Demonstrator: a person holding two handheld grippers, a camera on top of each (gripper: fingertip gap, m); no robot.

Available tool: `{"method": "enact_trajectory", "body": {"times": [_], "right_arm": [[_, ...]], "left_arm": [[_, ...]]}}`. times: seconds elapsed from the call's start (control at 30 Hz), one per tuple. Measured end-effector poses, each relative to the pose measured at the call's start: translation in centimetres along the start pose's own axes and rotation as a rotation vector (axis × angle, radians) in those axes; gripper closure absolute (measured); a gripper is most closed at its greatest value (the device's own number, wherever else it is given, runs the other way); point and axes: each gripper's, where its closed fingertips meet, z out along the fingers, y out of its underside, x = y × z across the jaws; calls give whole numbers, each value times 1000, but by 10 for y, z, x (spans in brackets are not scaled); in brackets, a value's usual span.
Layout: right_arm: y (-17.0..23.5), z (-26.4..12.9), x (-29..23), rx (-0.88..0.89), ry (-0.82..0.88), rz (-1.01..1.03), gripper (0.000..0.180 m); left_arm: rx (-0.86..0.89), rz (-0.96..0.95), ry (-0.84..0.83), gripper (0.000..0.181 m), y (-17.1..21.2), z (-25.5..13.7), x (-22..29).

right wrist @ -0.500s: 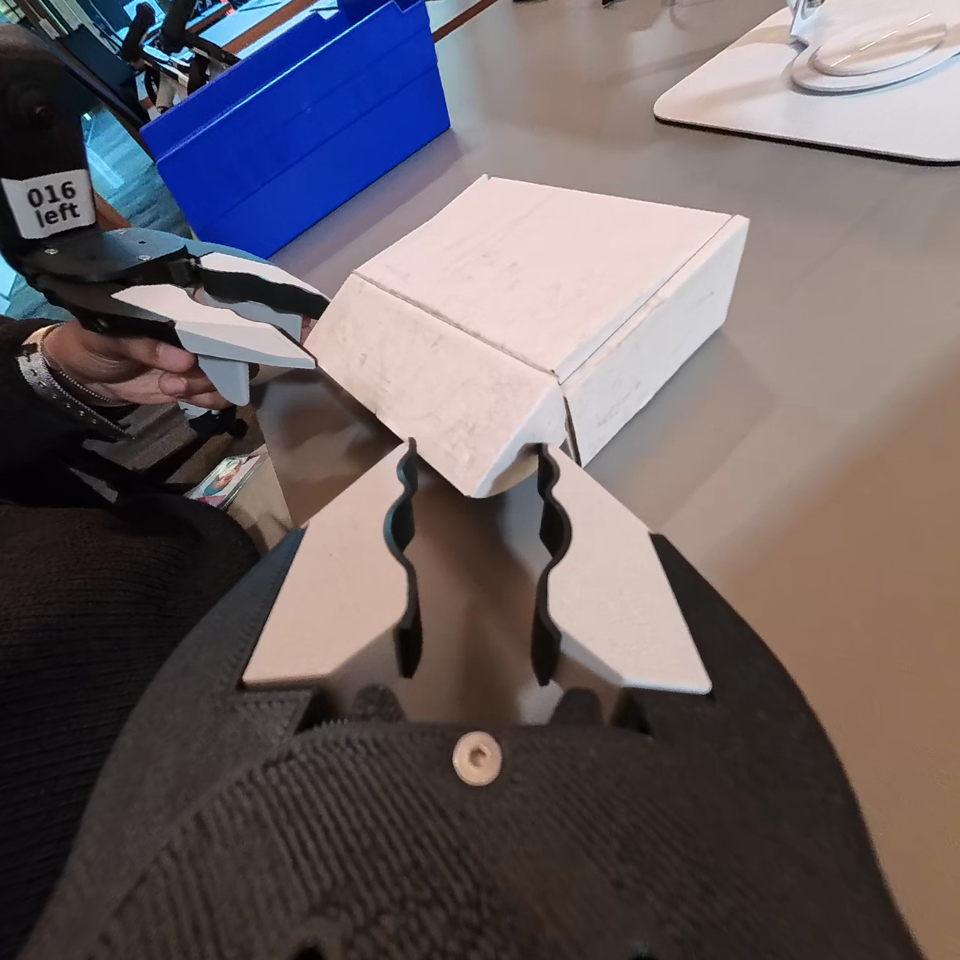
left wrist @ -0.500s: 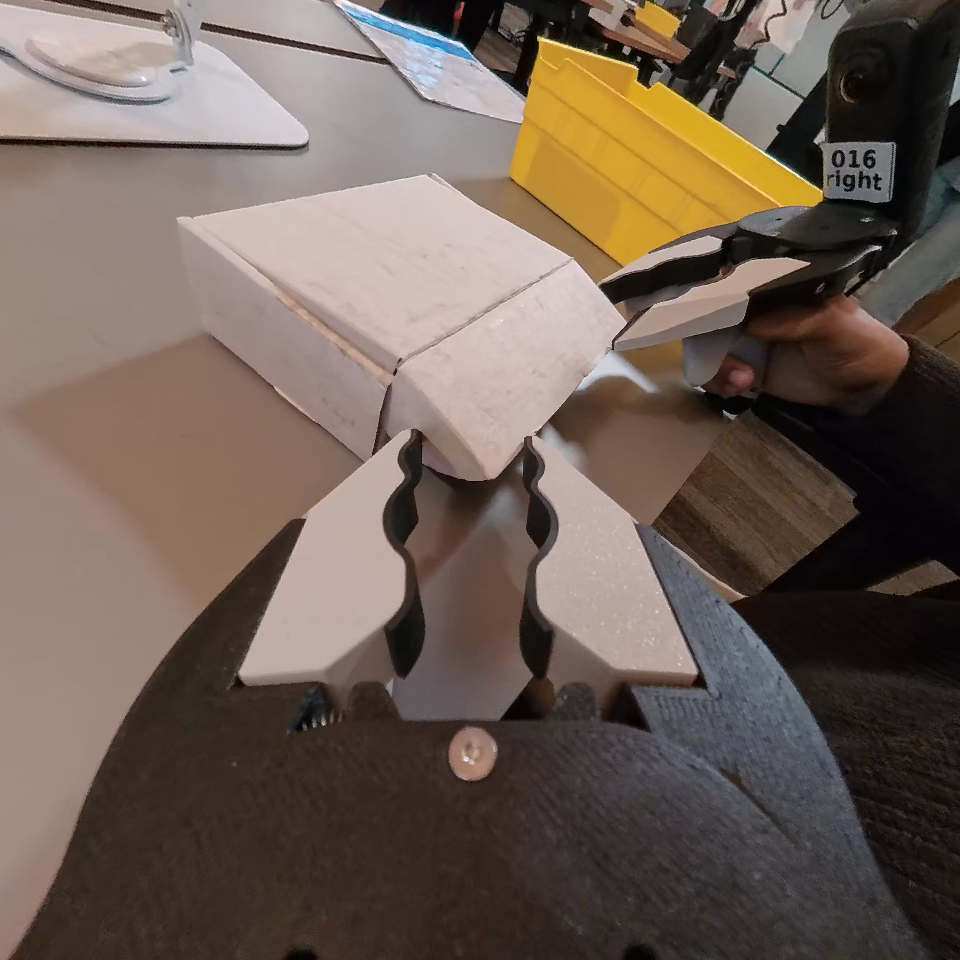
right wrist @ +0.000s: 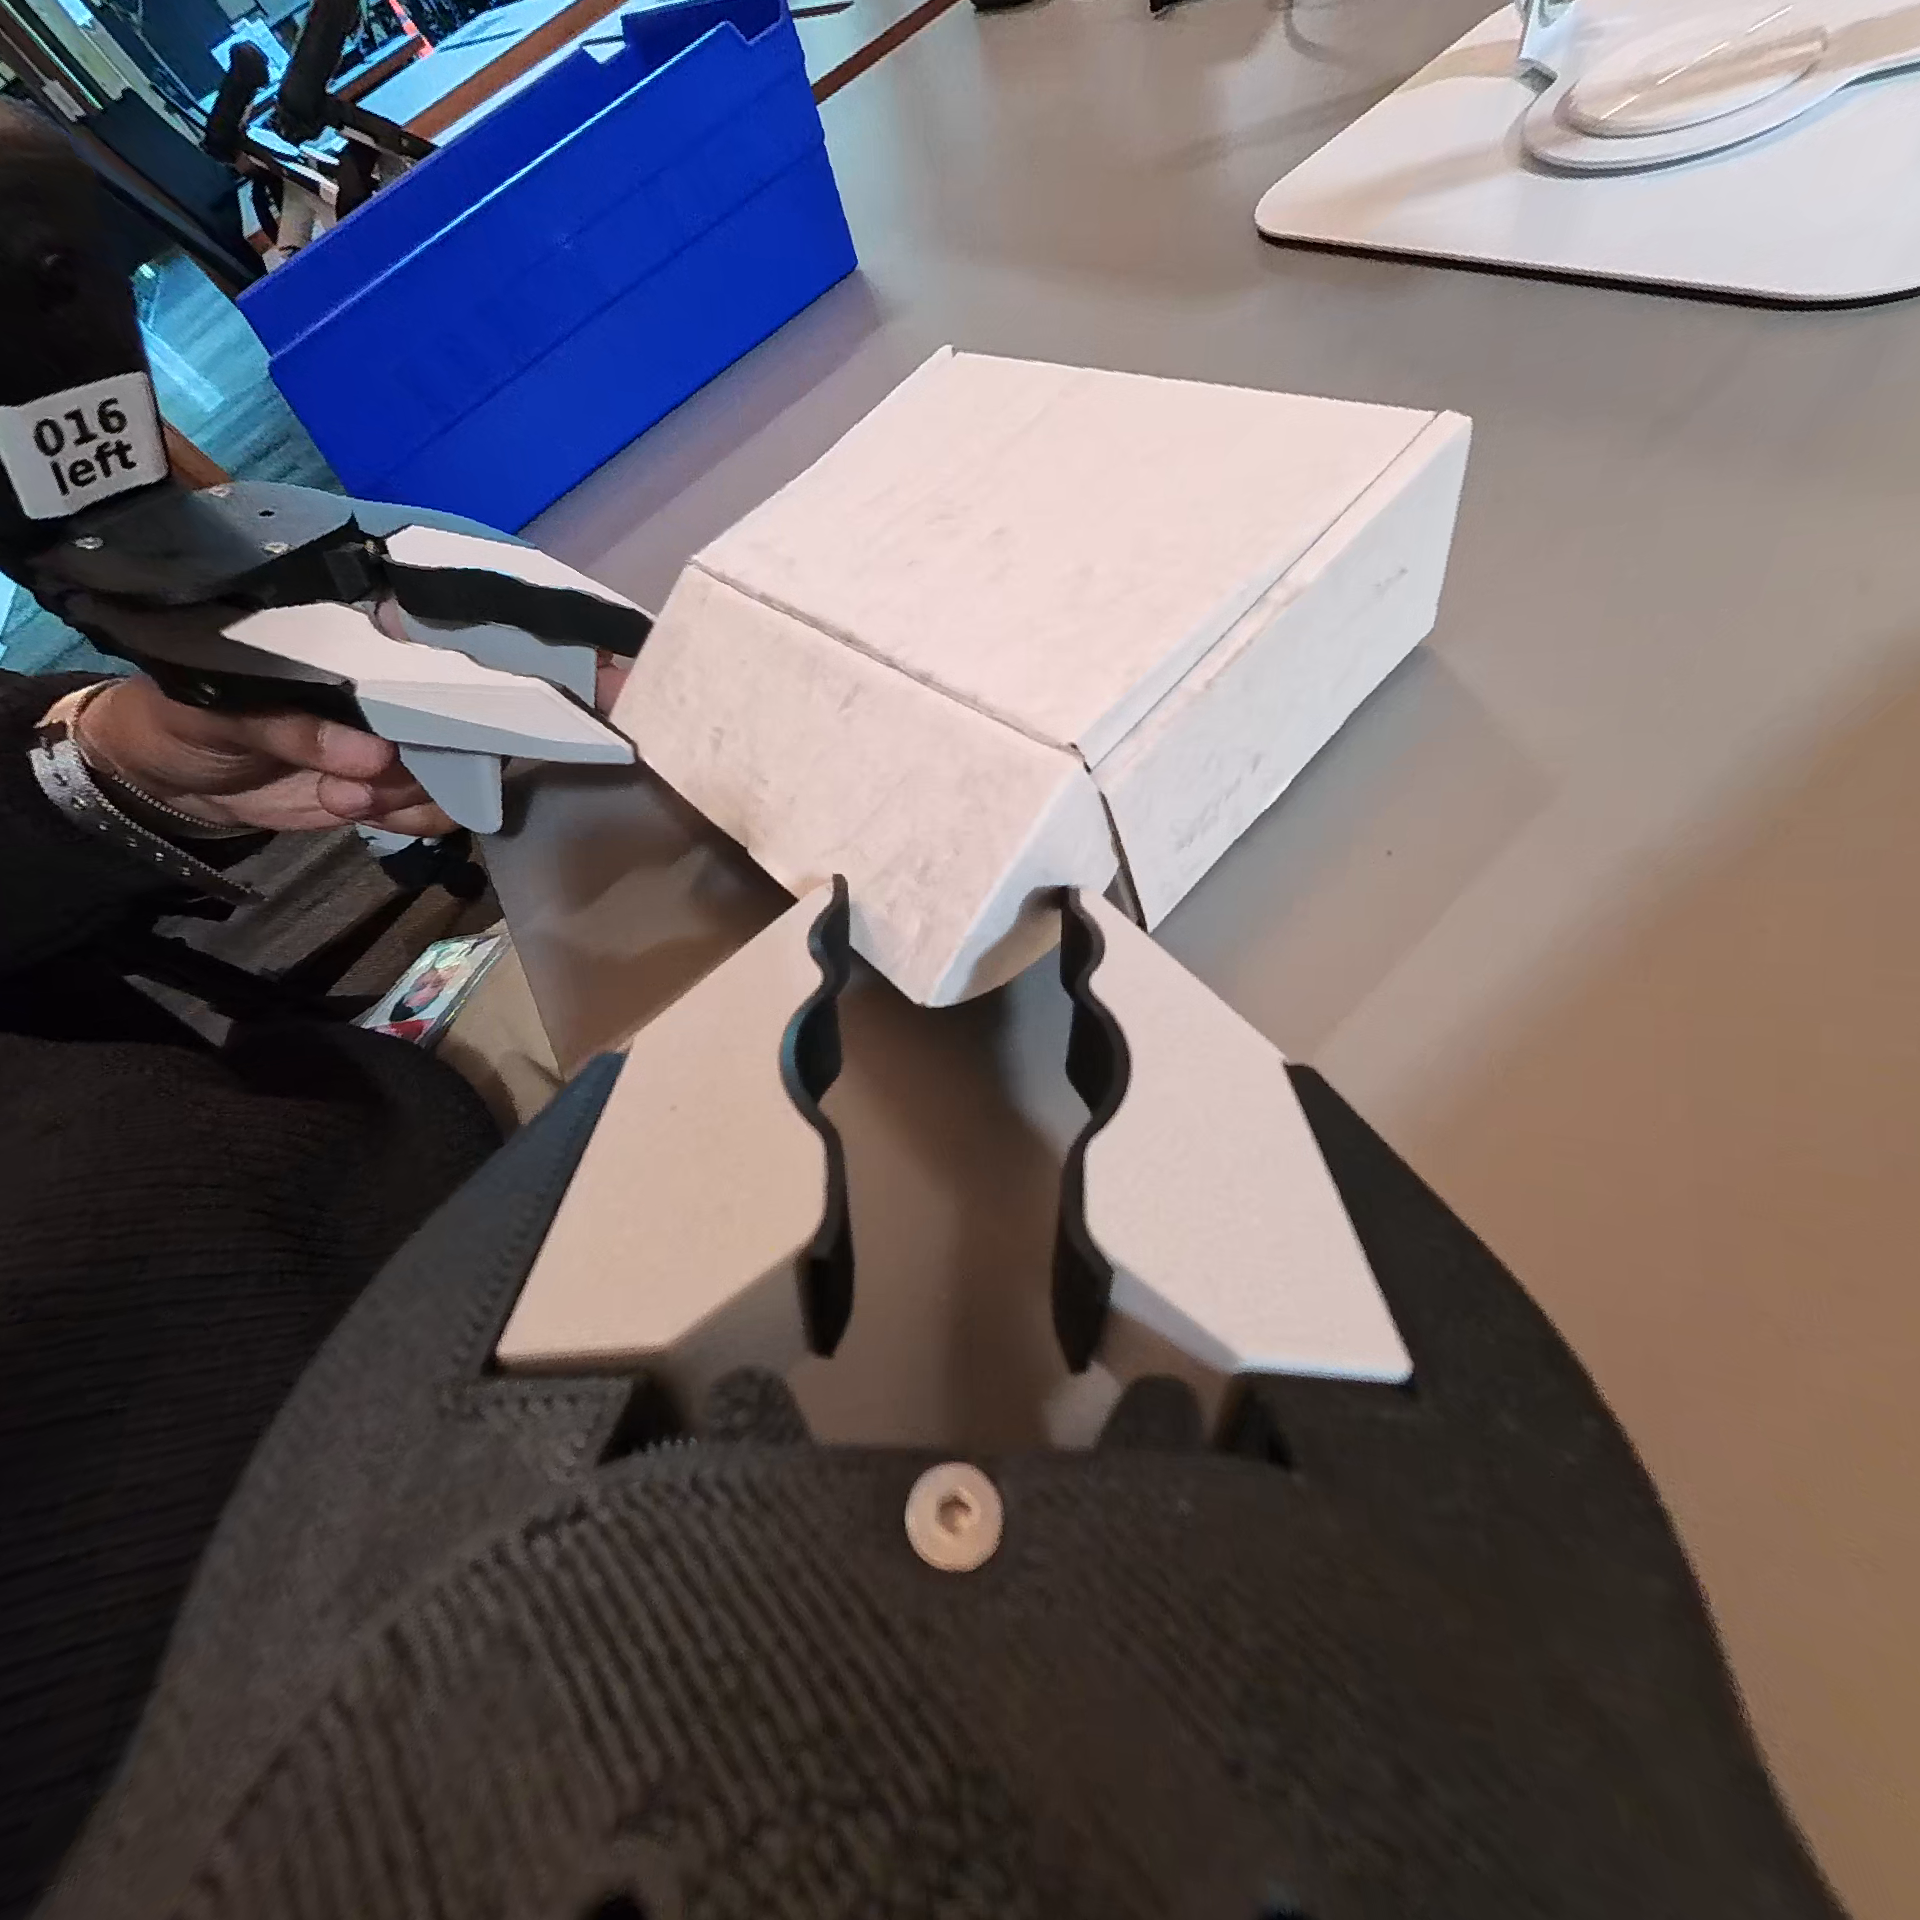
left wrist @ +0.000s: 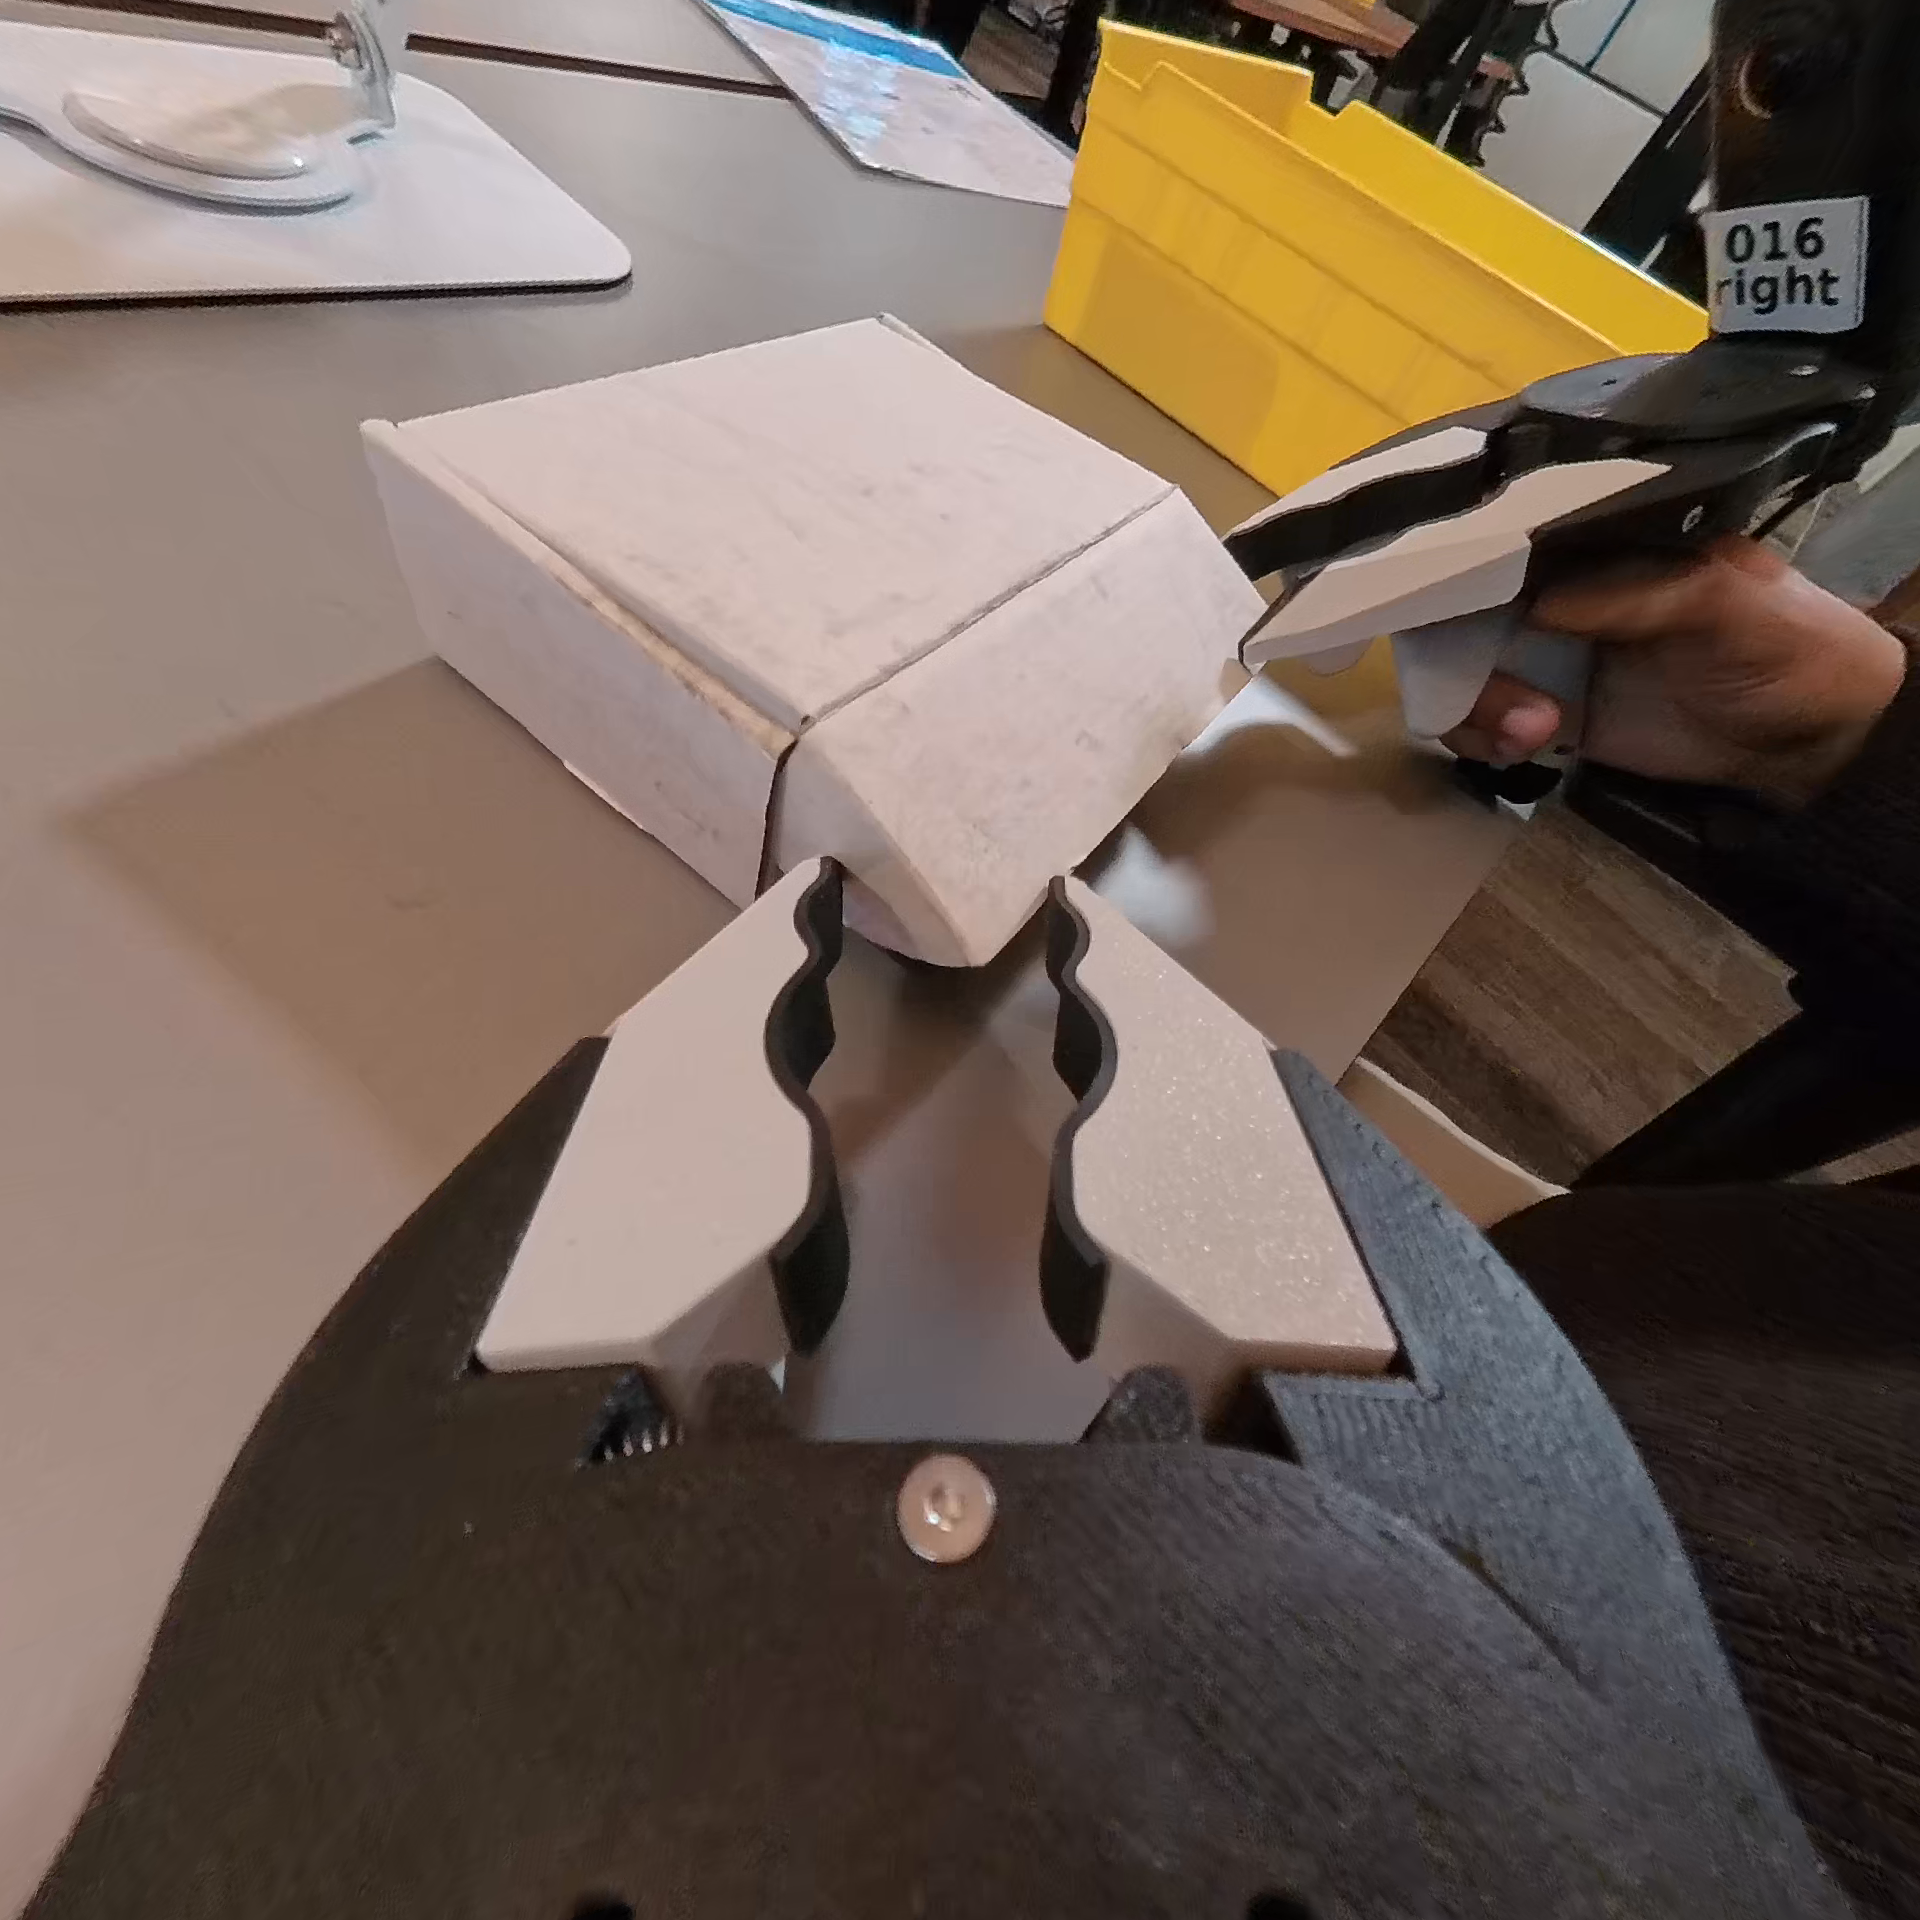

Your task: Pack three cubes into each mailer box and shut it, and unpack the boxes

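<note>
We hold both grippers, left gripper (left wrist: 940,914) and right gripper (right wrist: 951,920), part-open around opposite corners of the white cardboard mailer box (left wrist: 800,582) front flap, near the grey tabletop's (left wrist: 208,935) front edge, seemingly to tuck it shut.

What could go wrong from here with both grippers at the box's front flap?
1. Both the left gripper and the right gripper stand open around opposite corners of the front flap, so either could slip off.
2. The mailer box sits near the table edge; a pull may drag it off.
</note>
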Motion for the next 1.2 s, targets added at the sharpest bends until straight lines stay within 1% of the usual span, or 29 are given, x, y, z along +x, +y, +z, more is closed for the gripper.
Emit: {"method": "enact_trajectory", "body": {"times": [0.13,0.17,0.23,0.33,0.4,0.53,0.6,0.7,0.9,0.97,1.0,1.2], "right_arm": [[0,0,-2,0,-2,-20,131],[0,-1,-3,1,-8,-31,123],[-2,-4,-2,12,5,-48,112],[-6,-11,4,43,30,-54,104],[-9,-14,8,62,25,-42,101],[-10,-10,12,49,-40,19,95],[-11,-8,14,42,-65,44,94],[-11,-3,16,19,-86,41,95],[4,15,10,-136,-140,-27,98],[6,16,8,-148,-145,-50,101],[6,16,7,-146,-142,-58,101],[9,13,2,-150,-148,-85,106]], "left_arm": [[-11,19,-7,143,0,0,0],[-12,23,-7,144,0,-1,1],[-9,34,-18,142,-1,-4,-1],[6,51,-47,129,-3,-8,-7],[28,36,-48,120,-8,-10,-10],[6,0,15,106,-9,-4,-7],[-46,-27,56,99,-4,0,-5],[-93,-81,93,93,-2,6,-6],[-103,-81,88,96,-12,16,-16],[-135,-75,99,101,-9,20,-16],[-148,-79,98,100,-8,21,-17],[-136,-120,105,104,-9,19,-20]]}}
